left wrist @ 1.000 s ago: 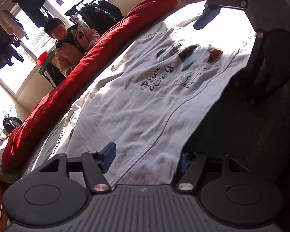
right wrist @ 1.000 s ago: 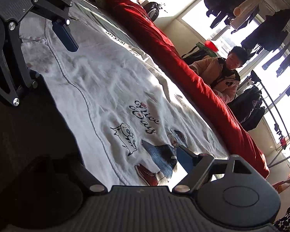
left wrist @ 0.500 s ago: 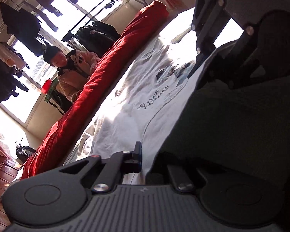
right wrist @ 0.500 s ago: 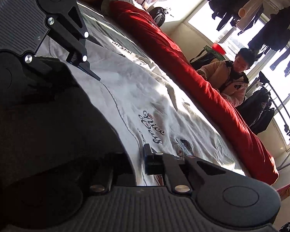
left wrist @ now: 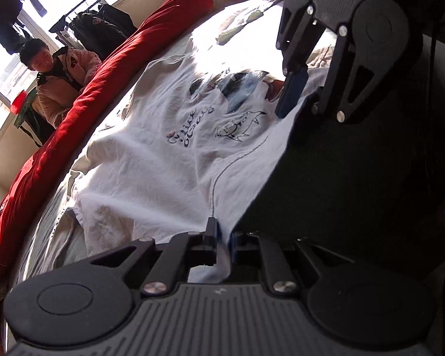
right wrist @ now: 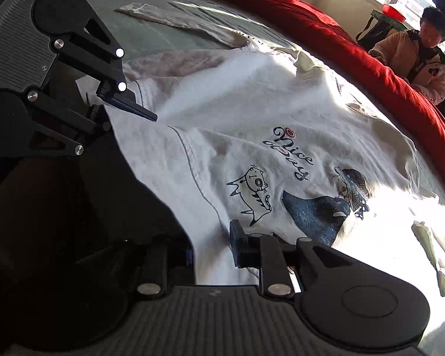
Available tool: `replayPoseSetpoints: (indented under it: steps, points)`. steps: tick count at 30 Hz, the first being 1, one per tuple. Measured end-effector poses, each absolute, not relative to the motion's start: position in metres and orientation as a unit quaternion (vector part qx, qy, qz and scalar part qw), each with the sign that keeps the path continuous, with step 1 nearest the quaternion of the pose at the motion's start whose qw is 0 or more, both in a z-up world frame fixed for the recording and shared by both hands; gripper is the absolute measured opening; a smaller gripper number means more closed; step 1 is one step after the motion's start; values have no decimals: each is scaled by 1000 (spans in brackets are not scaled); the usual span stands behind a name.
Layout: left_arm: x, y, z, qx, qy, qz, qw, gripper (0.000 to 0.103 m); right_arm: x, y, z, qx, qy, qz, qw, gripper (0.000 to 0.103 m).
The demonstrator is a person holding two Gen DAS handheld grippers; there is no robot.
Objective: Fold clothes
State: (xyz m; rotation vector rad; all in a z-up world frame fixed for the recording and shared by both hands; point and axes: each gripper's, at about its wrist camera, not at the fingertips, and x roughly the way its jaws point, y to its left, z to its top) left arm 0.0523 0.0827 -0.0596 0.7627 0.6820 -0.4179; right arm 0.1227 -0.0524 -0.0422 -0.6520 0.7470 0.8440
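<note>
Between the fingers of my left gripper [left wrist: 222, 244], in the left wrist view, sits a pinch of the white T-shirt [left wrist: 151, 172]; the jaws are closed on its hem edge, and the cloth rises from the grip. Ahead and to the right, my right gripper [left wrist: 299, 95] holds the same edge further along, one blue pad on top of the fabric. Beyond both lies the rest of the shirt, print side up on the bed, with the red quilt [left wrist: 103, 68] along its far side.

From the right wrist view, my right gripper [right wrist: 212, 246] has the shirt's edge running between its fingers, narrowed around it and, as I judge, gripping. To the upper left, my left gripper [right wrist: 115, 109] clamps the same edge. A second pale garment [right wrist: 169, 19] lies flat well beyond.

I judge the step to be a fold of the near edge: both corners are held and lifted. Next I must carry both hands evenly across the print, keeping the edge taut.

A second ago both grippers stood open over the flat shirt; since then they have closed and raised the edge.
</note>
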Motion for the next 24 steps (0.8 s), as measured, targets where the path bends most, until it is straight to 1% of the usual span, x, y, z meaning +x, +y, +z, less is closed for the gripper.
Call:
replayPoseSetpoints:
  steps: [2,3,6,8,10,11,13,16,18,20,24]
  points:
    - [42,94,-49,330,335,-199,860,12,121,-63,-37,-283,352,393,801,36]
    - [39,103,-40,302,338,-197,869,12,121,-69,-35,-273,354,394,803,42]
    - [43,142,-13,188,348,-172,902,12,122,-89,-23,-233,360,391,815,49]
    - [53,172,2,111,348,-143,920,12,124,-104,-13,-195,362,390,824,51]
    - [64,200,11,53,347,-109,930,17,128,-117,-6,-157,365,391,830,54]
    - [68,209,14,38,343,-97,934,19,129,-123,-1,-138,364,392,834,55]
    - [87,229,15,9,344,-72,936,20,132,-135,7,-101,361,391,841,56]
    - [122,252,11,-29,352,-47,934,24,135,-144,14,-80,348,374,856,61]
    - [149,264,6,-53,361,-40,930,32,140,-147,15,-73,345,362,863,61]
    - [171,275,0,-80,367,-36,926,36,148,-149,11,-65,349,351,867,61]
    - [219,287,-19,-120,374,-28,919,36,164,-152,2,-45,358,330,872,66]
